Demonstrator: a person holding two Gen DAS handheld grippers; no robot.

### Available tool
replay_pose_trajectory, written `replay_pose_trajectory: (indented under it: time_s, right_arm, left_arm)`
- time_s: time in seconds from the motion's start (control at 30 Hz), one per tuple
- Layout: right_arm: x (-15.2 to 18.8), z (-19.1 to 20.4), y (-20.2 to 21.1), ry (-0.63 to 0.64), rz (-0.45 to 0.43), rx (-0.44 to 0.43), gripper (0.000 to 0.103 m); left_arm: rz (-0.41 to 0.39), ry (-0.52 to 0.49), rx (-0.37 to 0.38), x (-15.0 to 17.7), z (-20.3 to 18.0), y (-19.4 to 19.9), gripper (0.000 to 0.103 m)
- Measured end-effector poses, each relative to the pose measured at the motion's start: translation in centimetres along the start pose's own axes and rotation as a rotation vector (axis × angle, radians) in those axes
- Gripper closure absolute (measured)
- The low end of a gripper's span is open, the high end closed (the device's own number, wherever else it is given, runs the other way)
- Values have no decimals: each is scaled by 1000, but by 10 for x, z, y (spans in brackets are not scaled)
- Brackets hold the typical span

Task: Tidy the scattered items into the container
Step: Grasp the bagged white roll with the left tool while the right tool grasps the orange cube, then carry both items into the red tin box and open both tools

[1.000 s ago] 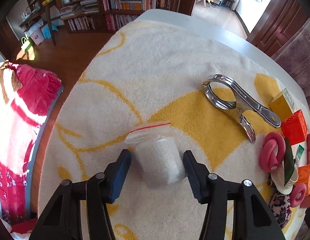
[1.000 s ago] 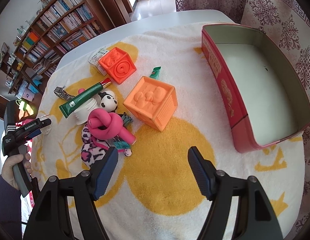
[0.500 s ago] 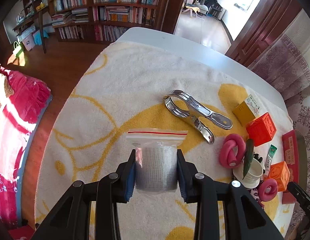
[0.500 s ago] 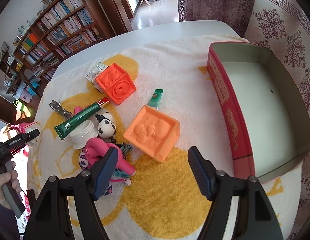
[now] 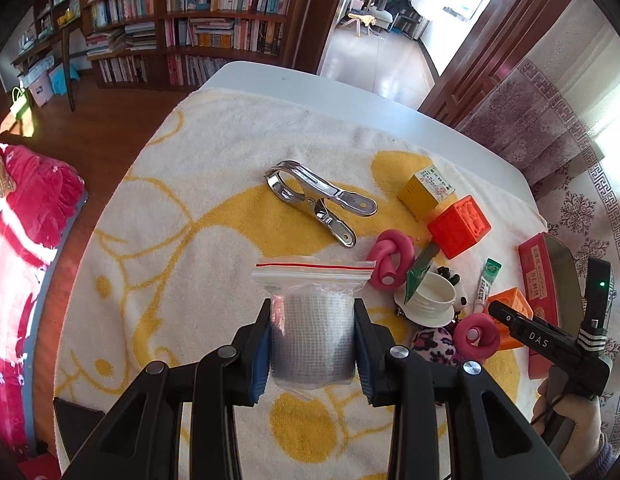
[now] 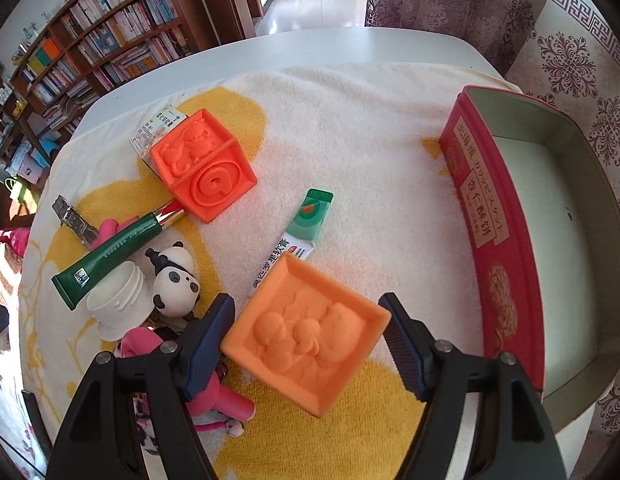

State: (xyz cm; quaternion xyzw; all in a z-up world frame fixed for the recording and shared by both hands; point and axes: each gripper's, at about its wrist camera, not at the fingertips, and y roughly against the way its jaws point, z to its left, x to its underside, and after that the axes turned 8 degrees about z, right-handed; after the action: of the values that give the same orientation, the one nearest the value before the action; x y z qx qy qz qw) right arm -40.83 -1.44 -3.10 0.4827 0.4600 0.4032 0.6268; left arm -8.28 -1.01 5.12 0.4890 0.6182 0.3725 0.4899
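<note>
The left gripper (image 5: 312, 344) is closed on a clear bag (image 5: 312, 320) with a gauze roll inside, both pads pressing its sides, held above the towel (image 5: 214, 184). The right gripper (image 6: 308, 344) is wide open around the pale orange cube (image 6: 306, 340) (whether its pads touch the cube I cannot tell). The red tin (image 6: 506, 280) stands just right of it, and the steel clip (image 5: 318, 200) lies beyond the bag.
</note>
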Motion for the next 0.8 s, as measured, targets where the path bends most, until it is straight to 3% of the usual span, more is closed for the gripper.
replay_pose_trajectory:
  time_s: [0.23, 0.43, 0.63, 0.8]
  right_arm:
    - [19, -19, 28, -17, -40, -110, 27]
    - [31, -43, 73, -36, -134, -156, 27]
    - [35, -97, 121, -101, -274, -94, 27]
    - [39, -153, 132, -177, -301, -13, 27]
  left_arm:
    - [8, -17, -6, 13, -25, 7, 66]
    - [-4, -73, 0, 26, -62, 17, 66]
    - [-28, -133, 21, 39, -104, 30, 66]
    - [-44, -161, 36, 52, -134, 38, 66]
